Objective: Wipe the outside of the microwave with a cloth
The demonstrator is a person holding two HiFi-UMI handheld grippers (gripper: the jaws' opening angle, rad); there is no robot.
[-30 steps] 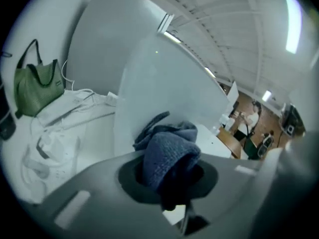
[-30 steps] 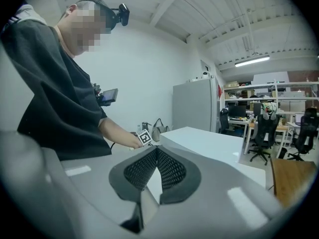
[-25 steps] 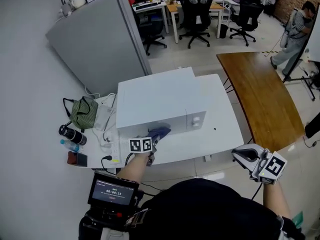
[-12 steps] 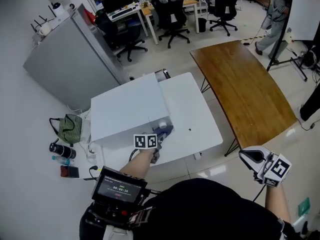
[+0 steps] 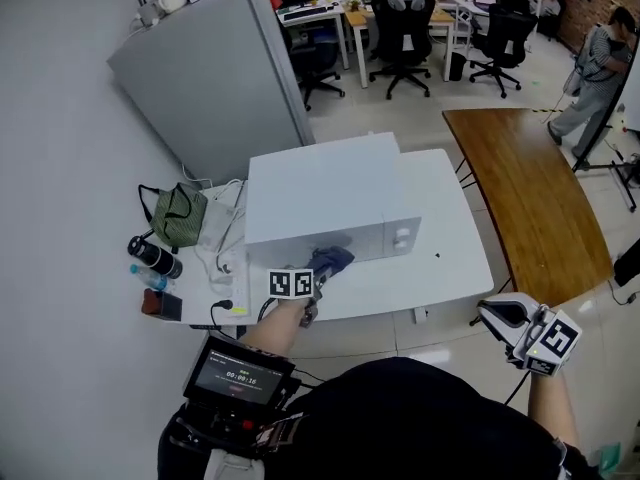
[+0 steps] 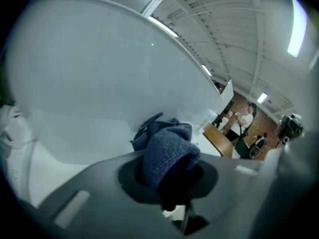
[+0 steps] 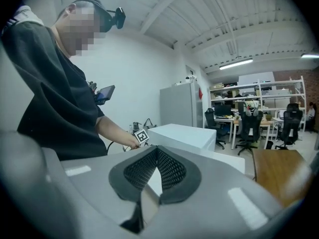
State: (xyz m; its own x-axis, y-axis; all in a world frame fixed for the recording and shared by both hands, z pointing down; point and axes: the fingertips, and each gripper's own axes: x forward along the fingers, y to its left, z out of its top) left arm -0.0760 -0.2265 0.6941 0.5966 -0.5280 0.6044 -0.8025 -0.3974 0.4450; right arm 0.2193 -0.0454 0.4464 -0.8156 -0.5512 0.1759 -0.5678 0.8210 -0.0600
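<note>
One white microwave [image 5: 320, 193] stands on a white table [image 5: 440, 268], and one dark blue cloth [image 5: 328, 261] is pressed to its front face, left of two white knobs [image 5: 402, 238], clamped between the jaws of the left gripper [image 5: 312, 286]. The right gripper [image 5: 500, 313] hangs well apart to the right off the table's edge, its jaws closed on nothing. Left of the microwave lie one green bag [image 5: 178, 216] and one black flask [image 5: 155, 256], a wooden table [image 5: 530, 188] stands to the right, and the chest screen's [image 5: 235, 373] digits are too small to read
</note>
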